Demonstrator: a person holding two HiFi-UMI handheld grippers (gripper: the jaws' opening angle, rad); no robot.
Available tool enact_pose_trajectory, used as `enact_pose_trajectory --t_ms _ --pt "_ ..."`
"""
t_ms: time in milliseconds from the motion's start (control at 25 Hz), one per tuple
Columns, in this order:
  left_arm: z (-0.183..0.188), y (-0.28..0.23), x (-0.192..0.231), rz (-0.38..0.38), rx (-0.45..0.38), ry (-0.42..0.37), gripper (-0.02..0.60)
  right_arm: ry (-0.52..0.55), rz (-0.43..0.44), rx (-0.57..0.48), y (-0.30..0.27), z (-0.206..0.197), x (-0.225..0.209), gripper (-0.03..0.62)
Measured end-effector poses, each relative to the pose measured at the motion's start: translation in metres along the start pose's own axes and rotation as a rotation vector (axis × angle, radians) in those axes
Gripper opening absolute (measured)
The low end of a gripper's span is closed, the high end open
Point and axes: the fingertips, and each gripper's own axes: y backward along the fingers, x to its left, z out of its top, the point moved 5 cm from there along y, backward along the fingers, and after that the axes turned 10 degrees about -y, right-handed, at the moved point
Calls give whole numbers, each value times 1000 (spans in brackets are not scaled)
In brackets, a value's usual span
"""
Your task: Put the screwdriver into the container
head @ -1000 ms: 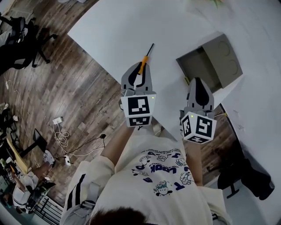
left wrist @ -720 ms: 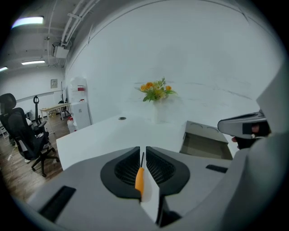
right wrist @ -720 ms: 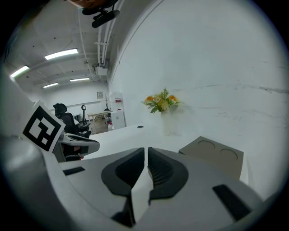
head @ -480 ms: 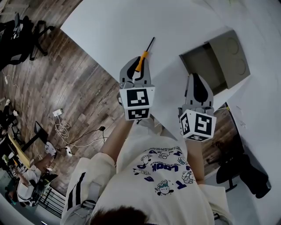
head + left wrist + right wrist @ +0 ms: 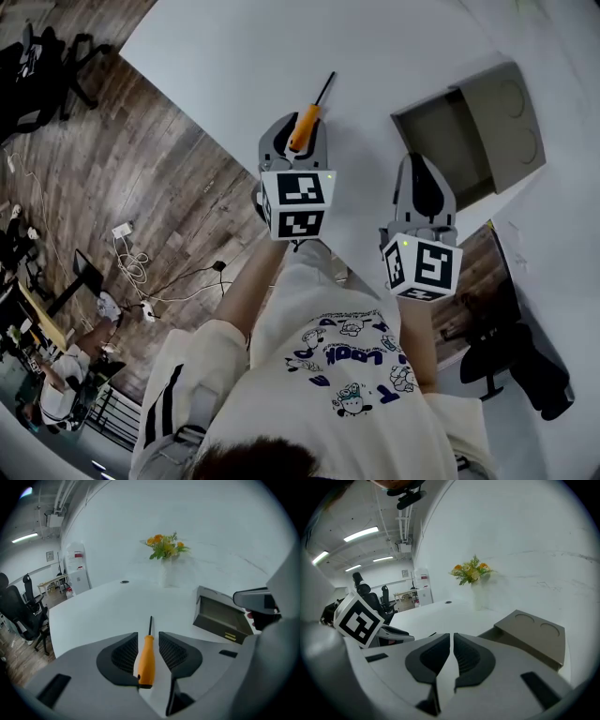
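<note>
- The left claw (image 5: 148, 637) has just been opening its jaws. They now stand wide, one on each side of the screwdriver (image 5: 146, 660), whose orange handle lies between the pads; no pad seems to press on it.
- The screwdriver lies flat on the white tabletop (image 5: 234, 56), near its front edge. Its long axis runs almost in line with the left claw's own pointing direction.
- The handle's butt faces the claw's palm, and the dark shaft and tip point away from the person, towards the far side of the tabletop.
- The container (image 5: 448, 141) sits open to the right of the screwdriver, well apart from it and nearer the right claw (image 5: 451, 637).
- The right claw's jaws are nearly together, with nothing between them.
</note>
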Motion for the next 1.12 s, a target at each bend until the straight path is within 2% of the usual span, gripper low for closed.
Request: enact_pose_trajectory --t_ms 160,760,920,1120 --pt "-8 -13 -1 -24 49 -7 144 -6 1 17 -3 -5 1 41" --pt "-12 -40 -4 -54 115 -46 149 -29 -11 54 -14 -14 -5 41" --pt "-14 -42 -4 -64 109 -45 146 -35 -23 61 -15 -16 -7 41" --pt "-14 -42 -6 -68 83 -83 103 -52 -33 60 -14 -16 -8 41"
